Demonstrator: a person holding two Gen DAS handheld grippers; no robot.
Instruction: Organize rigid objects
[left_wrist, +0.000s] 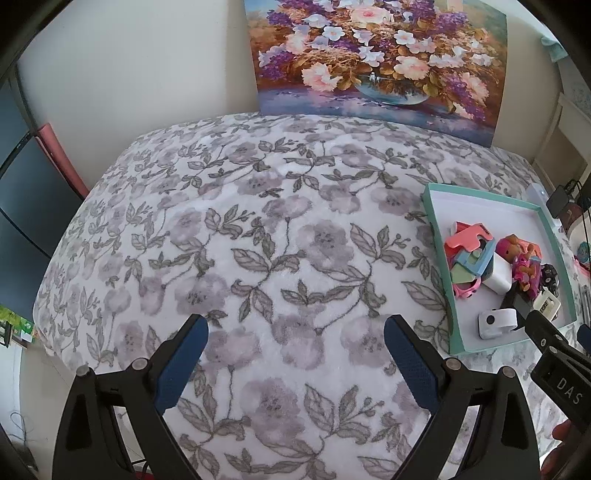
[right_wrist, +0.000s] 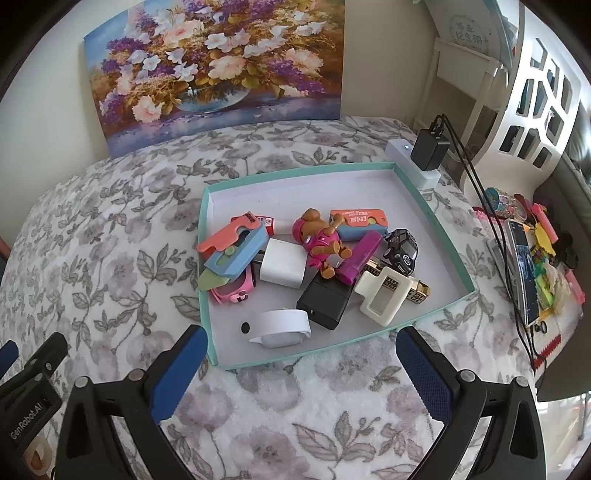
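**Both grippers empty above the flowered blanket, small objects heaped in the teal tray**

The left gripper hovered over the flowered blanket with its blue-padded jaws spread wide and nothing between them; the blanket under it lay bare; a flower painting leaned against the wall at the far edge; to the right sat the teal tray, well apart from the left fingers.

The right gripper was likewise released, jaws apart and empty, just short of the tray's near rim; inside the tray, going left to right, a coral and blue plastic piece lay over a pink watch-like item; a white cube charger sat beside them; a white band with a black dot lay nearest the gripper; a black box touched the charger's right side; a pink and brown toy figure lay on top of the heap; a cream buckle-shaped piece rested beside a black toy car; beyond the tray's far right corner a black adapter stood plugged into a white power strip; farther right lay colourful clutter, too jumbled to tell apart.
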